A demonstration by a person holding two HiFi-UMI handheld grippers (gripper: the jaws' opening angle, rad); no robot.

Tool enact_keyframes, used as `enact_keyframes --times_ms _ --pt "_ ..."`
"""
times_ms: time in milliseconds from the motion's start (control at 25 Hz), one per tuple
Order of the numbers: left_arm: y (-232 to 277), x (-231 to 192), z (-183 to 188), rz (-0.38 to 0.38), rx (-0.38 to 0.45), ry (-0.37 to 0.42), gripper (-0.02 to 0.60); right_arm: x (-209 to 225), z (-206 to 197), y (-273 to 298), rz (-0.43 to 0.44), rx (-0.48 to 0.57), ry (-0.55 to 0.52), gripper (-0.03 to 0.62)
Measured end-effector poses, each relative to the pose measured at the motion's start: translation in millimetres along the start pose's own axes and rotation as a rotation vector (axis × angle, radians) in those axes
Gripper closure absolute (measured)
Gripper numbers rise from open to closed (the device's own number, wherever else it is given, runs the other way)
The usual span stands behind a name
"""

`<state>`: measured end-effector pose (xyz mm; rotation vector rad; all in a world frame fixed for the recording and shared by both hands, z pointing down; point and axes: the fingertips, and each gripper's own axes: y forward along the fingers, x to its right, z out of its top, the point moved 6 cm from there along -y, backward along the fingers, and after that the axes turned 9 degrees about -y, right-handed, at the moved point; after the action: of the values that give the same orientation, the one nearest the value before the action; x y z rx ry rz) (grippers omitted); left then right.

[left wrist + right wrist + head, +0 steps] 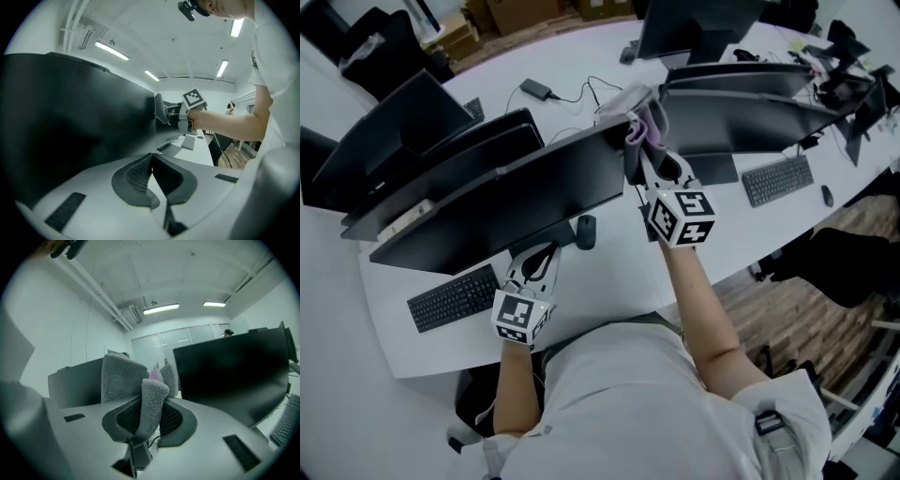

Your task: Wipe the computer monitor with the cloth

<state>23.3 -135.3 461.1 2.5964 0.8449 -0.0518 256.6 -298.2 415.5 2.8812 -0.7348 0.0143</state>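
The black monitor [516, 197] stands across the middle of the white desk [609, 291], its screen dark. A grey and pink cloth [642, 127] is bunched at the monitor's top right corner, and my right gripper [645, 155] is shut on it. In the right gripper view the cloth [122, 378] is clamped between the jaws of the right gripper [151, 399] and stands up past them. My left gripper [539, 255] hangs low in front of the screen's lower edge. Its jaws meet with nothing between them in the left gripper view [151, 159], where the monitor [70, 122] fills the left.
A keyboard [455, 298] and a mouse [586, 231] lie below the monitor. More monitors stand at the left [394, 131] and right [741, 103], with a second keyboard [778, 178]. A power adapter [536, 89] and cable lie behind. A black chair [844, 262] is off the desk's right.
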Motion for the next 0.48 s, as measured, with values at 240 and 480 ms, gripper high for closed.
enact_keyframes --times_ms 240,480 --pt "1.3 -0.6 -11.5 0.016 -0.018 -0.017 0.58 1.2 -30.2 3.1 0.012 -0.046 0.019 0.52" --pt "4.9 -2.0 -18.8 0.026 -0.037 -0.027 0.58 2.6 -59.9 5.9 0.025 -0.095 0.029 0.52"
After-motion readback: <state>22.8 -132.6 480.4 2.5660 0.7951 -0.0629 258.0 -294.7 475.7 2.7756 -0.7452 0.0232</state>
